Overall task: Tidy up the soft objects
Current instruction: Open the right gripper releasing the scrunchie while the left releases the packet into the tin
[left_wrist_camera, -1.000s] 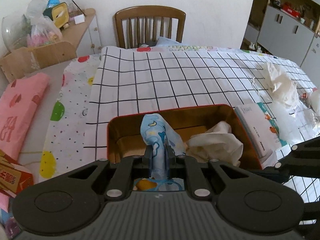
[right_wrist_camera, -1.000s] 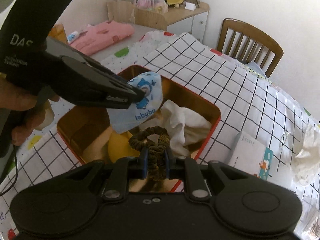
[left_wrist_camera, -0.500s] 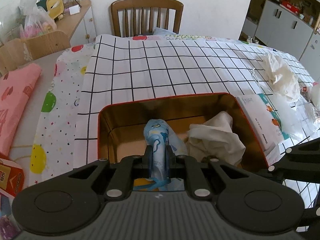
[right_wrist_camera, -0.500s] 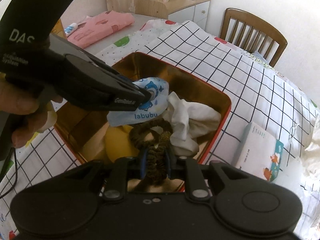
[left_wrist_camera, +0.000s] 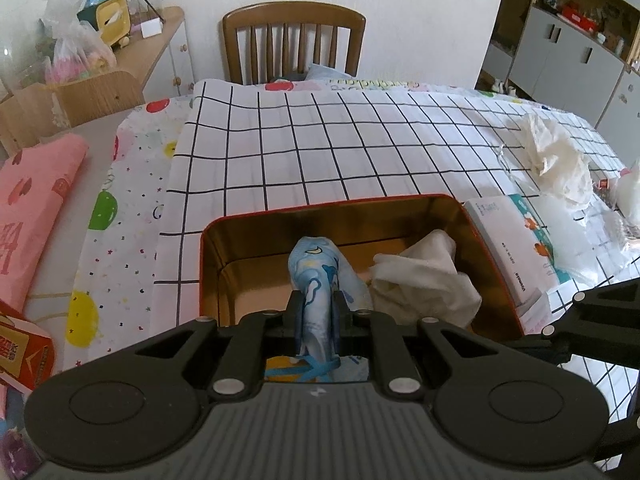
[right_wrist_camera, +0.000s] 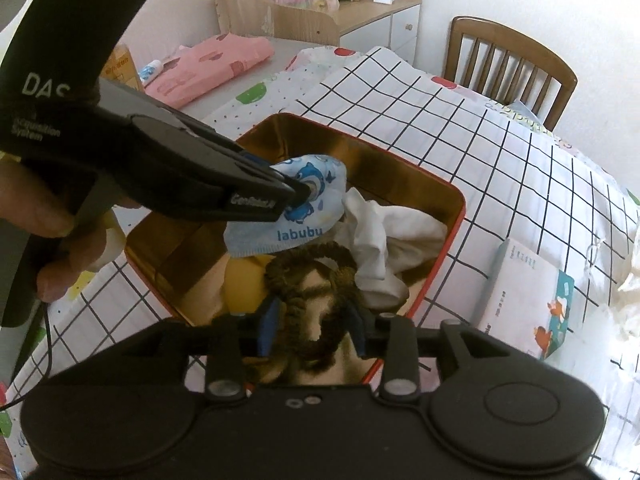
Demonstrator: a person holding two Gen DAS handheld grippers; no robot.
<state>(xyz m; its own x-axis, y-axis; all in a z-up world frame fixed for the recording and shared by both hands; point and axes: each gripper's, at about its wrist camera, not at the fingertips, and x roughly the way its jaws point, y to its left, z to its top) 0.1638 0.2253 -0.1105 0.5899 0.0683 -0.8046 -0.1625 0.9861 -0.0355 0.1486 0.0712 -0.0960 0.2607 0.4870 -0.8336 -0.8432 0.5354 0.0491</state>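
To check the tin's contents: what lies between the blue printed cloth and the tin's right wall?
In the left wrist view, a crumpled white cloth lies between the blue printed cloth and the tin.

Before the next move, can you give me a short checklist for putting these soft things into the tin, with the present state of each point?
1. Left hand-held gripper shut on the blue printed cloth: ok.
2. Blue printed cloth is over the red tin: ok.
3. Right hand-held gripper jaws have just been opening, with the brown scrunchie between them: ok.
4. Brown scrunchie free of the blue pads: cannot tell, it is close to both.
5. Brown scrunchie is above the tin's inside, not the rim: ok.
6. Room left in the tin beside the white cloth: ok, bare floor shows on the left.
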